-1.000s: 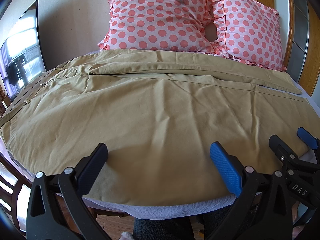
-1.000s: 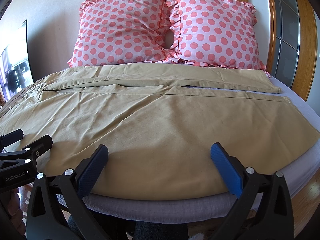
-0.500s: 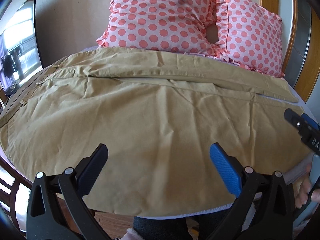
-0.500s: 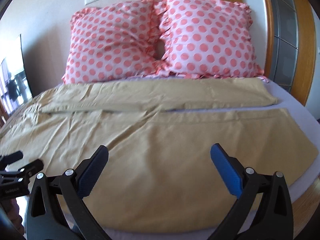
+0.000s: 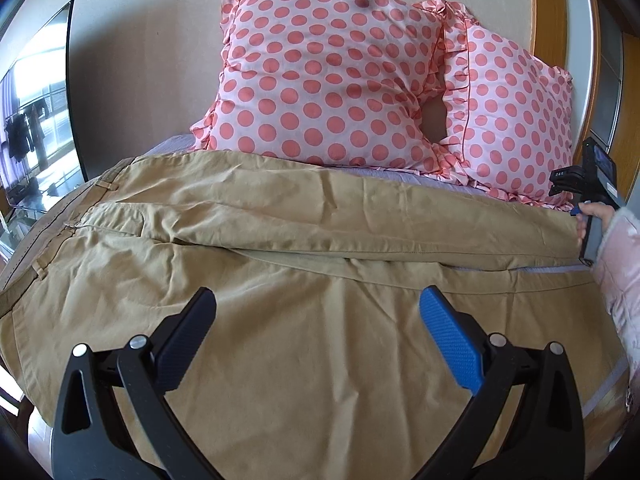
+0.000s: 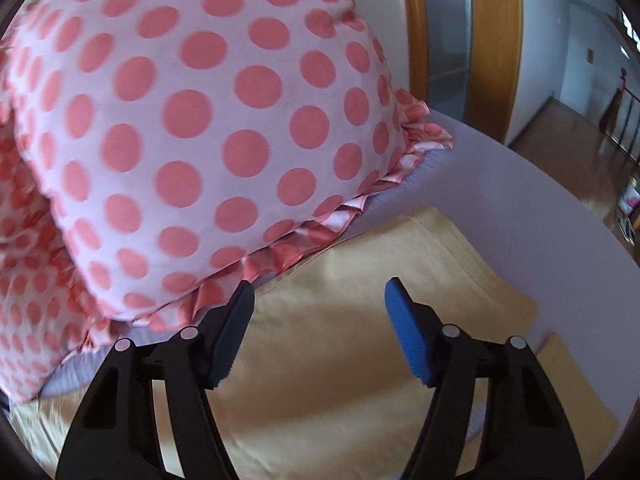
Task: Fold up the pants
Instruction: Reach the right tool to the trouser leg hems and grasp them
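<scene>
Both grippers advanced: right gripper (image 6: 318,294) now over pants (image 5: 320,360) hem.

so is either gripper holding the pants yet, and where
No. The left gripper hangs open over the near leg of the pants; the right gripper is open above the far leg's hem end.

The pants (image 5: 280,352) are showing matt, creased tan cloth; the pillows (image 5: 328,76) smooth dotted fabric; the door frame (image 6: 494,40) glossy wood.
</scene>
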Tool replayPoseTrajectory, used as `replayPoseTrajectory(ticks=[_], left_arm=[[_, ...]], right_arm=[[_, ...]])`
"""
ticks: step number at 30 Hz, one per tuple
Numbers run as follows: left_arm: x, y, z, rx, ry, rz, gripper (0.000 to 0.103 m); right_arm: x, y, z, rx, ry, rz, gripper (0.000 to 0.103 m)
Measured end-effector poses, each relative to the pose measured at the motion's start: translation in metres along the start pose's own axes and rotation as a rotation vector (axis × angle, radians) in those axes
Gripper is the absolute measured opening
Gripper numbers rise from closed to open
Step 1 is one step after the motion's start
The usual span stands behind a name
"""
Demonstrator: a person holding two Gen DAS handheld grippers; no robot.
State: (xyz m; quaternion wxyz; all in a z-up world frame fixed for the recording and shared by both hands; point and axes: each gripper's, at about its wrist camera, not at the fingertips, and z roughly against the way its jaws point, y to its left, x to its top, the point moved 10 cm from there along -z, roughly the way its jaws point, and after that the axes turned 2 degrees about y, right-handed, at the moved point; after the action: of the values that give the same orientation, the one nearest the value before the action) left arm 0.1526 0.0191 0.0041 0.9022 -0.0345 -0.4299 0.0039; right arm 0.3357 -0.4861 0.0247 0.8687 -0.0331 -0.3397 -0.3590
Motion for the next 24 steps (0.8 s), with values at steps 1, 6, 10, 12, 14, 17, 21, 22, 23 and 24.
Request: replayPoseTrajectory(ticks=[1, 6, 10, 12, 14, 17, 21, 22, 23, 24], left_arm=[[0.002, 0.001, -0.002, 0.000, -0.001, -0.003, 0.101], [0.006, 0.004, -0.013, -0.001, 0.006, -0.008, 0.101], [0.002, 0.005, -0.023, -0.008, 0.033, -0.004, 0.101], [0.000, 0.006, -0.027, -0.010, 0.045, 0.002, 0.101], [-0.003, 0.007, -0.027, -0.019, 0.049, 0.011, 0.101], [-0.004, 0.011, -0.025, -0.030, 0.050, 0.035, 0.101], [-0.007, 0.019, -0.018, -0.019, 0.046, 0.054, 0.101], [-0.008, 0.020, -0.015, -0.020, 0.041, 0.058, 0.101], [-0.008, 0.021, -0.012, -0.030, 0.033, 0.067, 0.101], [-0.008, 0.022, -0.009, -0.046, 0.025, 0.079, 0.101]], right_arm=[[0.003, -0.001, -0.014, -0.029, 0.024, -0.029, 0.068], [0.006, -0.013, -0.062, -0.143, 0.101, -0.136, 0.068], [0.016, -0.016, -0.074, -0.235, 0.076, -0.097, 0.068], [0.018, -0.018, -0.079, -0.241, 0.044, -0.066, 0.062], [0.017, -0.022, -0.076, -0.205, 0.003, -0.056, 0.030], [0.012, -0.031, -0.068, -0.062, 0.013, -0.125, 0.006], [-0.003, -0.057, -0.032, 0.181, -0.017, -0.247, 0.003], [-0.010, -0.062, -0.016, 0.227, -0.039, -0.253, 0.003], [-0.019, -0.071, 0.001, 0.270, -0.058, -0.261, 0.003], [-0.031, -0.079, 0.020, 0.315, -0.076, -0.274, 0.003]])
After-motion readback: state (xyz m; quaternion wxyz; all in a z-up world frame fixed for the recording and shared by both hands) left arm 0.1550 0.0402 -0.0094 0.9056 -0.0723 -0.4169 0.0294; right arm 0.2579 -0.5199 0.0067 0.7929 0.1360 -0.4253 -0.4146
